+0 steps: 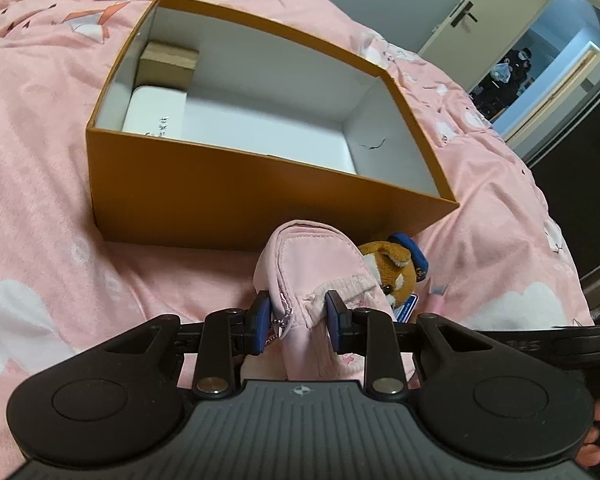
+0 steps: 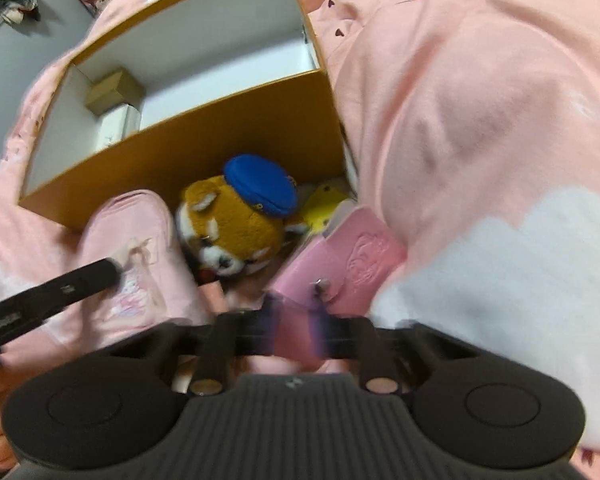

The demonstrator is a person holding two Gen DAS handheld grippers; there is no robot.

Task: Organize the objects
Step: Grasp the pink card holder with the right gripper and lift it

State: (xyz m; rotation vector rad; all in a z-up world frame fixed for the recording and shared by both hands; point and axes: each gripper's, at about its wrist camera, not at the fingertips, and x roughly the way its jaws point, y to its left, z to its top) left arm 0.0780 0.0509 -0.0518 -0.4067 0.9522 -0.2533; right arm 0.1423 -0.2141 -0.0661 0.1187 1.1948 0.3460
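A pale pink zip pouch (image 1: 320,280) is clamped between the blue pads of the left gripper (image 1: 298,318), just in front of the near wall of an open orange box (image 1: 260,196) that is set on a bed covered with a pink blanket (image 1: 40,140). Inside the box, at its far left end, a small brown carton (image 1: 168,62) and a white packet (image 1: 156,110) are seen lying against each other. A plush red panda with a blue cap (image 2: 236,220) is lodged between the pouch and the box wall, and a yellow plush (image 2: 326,200) is partly hidden behind it. The right gripper (image 2: 296,328) is blurred; its jaws are drawn close together around the near end of a pink embossed wallet (image 2: 352,264), which lies beside the panda and against a raised fold of blanket. Whether the pads actually press on the wallet cannot be told with certainty through the blur.
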